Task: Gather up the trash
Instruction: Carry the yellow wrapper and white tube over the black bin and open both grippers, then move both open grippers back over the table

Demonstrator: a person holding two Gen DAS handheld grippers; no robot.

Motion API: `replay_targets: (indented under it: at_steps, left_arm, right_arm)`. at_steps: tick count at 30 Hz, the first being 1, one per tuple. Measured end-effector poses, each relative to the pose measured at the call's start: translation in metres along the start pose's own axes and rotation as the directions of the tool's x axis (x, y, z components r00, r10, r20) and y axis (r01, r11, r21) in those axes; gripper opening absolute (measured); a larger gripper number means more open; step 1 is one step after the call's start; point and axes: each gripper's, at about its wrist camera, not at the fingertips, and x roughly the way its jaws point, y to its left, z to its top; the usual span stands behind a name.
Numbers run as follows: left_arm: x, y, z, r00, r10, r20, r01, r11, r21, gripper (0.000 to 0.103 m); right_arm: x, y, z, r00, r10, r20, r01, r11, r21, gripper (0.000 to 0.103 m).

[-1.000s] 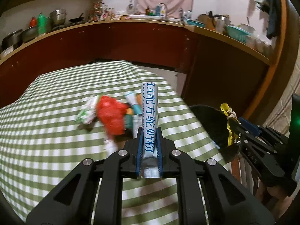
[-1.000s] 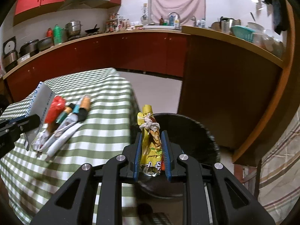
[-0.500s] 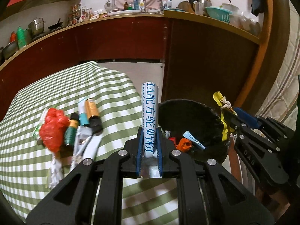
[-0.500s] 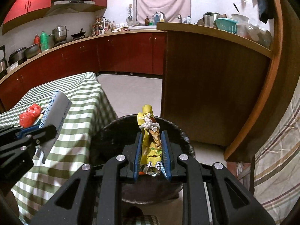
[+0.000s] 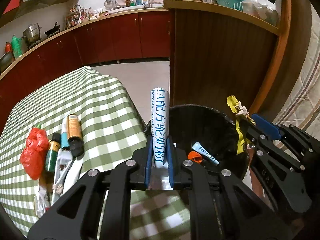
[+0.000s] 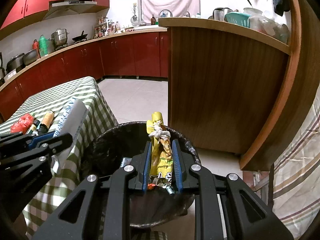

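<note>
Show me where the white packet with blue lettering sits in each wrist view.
Left wrist: white packet at centre, upright, clamped in the left gripper.
Right wrist: same packet at left, tilted, above the checked tablecloth.
Shared landmark: the black bin, right of centre in the left wrist view, bottom centre in the right.

Standing open at lower centre of the right wrist view: black bin (image 6: 112, 140), mouth unblocked except for scraps lying deep inside. Crowding its left rim: checked tabletop (image 5: 104, 104) edge, cloth hanging just beside. Walling off the right and far side: wooden counter panel (image 6: 220, 84). Lying clear beyond, at frame centre: pale floor (image 6: 132, 98). Occupying the left of the left wrist view: trash pile (image 5: 54, 150), leaving bare cloth between it and the bin.
</note>
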Motion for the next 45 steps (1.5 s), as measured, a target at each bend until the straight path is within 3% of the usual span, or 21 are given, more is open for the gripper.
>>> replay_targets:
  at_steps: [7, 8, 9, 11, 25, 35, 45]
  left_arm:
    - [0.016, -0.004, 0.005, 1.0, 0.005, -0.024, -0.005, 1.0, 0.009, 0.016]
    - [0.017, -0.005, 0.004, 1.0, 0.006, -0.029, -0.006, 1.0, 0.008, 0.019]
    - [0.019, -0.004, 0.005, 0.999, 0.008, -0.033, -0.008, 1.0, 0.003, 0.033]
    - [0.019, -0.002, 0.005, 0.999, 0.012, -0.03, -0.012, 1.0, -0.019, 0.046]
    - [-0.024, 0.047, -0.005, 0.999, 0.037, 0.009, -0.036, 0.994, -0.103, 0.055]
    - [-0.071, 0.109, -0.037, 0.992, 0.125, 0.025, -0.118, 0.975, -0.186, 0.057]
    - [-0.1, 0.183, -0.078, 0.97, 0.242, -0.006, -0.234, 0.933, -0.272, 0.057]
  right_arm:
    - [0.014, -0.005, -0.001, 1.0, 0.009, -0.01, -0.009, 1.0, 0.013, 0.024]
    - [0.017, -0.006, -0.001, 1.0, 0.018, -0.018, -0.017, 1.0, 0.018, 0.027]
    - [0.019, -0.006, -0.001, 1.0, 0.022, -0.023, -0.021, 0.999, 0.025, 0.028]
    - [0.022, -0.009, -0.001, 0.999, 0.021, -0.031, -0.02, 0.999, 0.031, 0.031]
    - [-0.003, 0.005, 0.001, 1.0, 0.03, -0.011, -0.029, 0.999, 0.039, 0.039]
    - [-0.029, 0.06, 0.001, 0.993, 0.115, -0.003, -0.115, 0.993, -0.027, 0.044]
    - [-0.037, 0.125, -0.005, 0.982, 0.188, -0.031, -0.19, 0.977, -0.093, 0.044]
